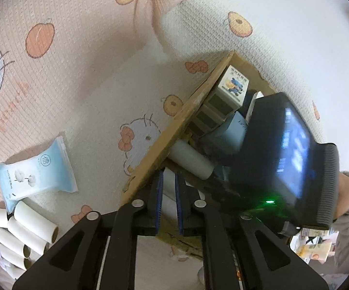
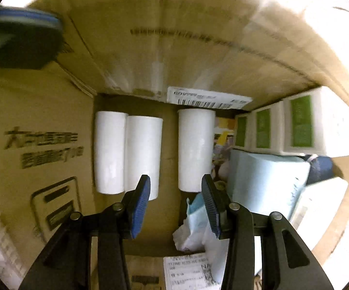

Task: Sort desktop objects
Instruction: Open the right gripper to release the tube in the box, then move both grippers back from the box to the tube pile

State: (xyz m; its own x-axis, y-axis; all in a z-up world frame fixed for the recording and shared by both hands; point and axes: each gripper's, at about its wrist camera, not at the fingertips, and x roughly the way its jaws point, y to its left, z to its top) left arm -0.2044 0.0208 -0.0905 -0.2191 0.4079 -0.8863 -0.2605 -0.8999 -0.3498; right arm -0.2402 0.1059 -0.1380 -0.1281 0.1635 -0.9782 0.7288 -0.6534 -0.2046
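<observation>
My left gripper [image 1: 168, 188] hangs over the near rim of the cardboard box [image 1: 174, 130], its jaws a narrow gap apart with nothing between them; a white roll [image 1: 168, 205] lies below them in the box. Another white roll [image 1: 191, 159] lies inside. My right gripper [image 2: 175, 195] is open and empty inside the box [image 2: 41, 125], above three white rolls: two side by side [image 2: 110, 152] [image 2: 143, 152] and one to the right [image 2: 195, 145]. White boxes with green labels [image 2: 300, 128] stand at the right wall, over a pale blue packet [image 2: 266, 183].
On the patterned mat, a pale blue wipes packet [image 1: 35, 172] lies left of the box, and several more white rolls [image 1: 22, 229] are piled at the lower left. The right gripper's black body [image 1: 288, 159] fills the box opening. A crumpled packet [image 2: 193, 227] lies under my right gripper.
</observation>
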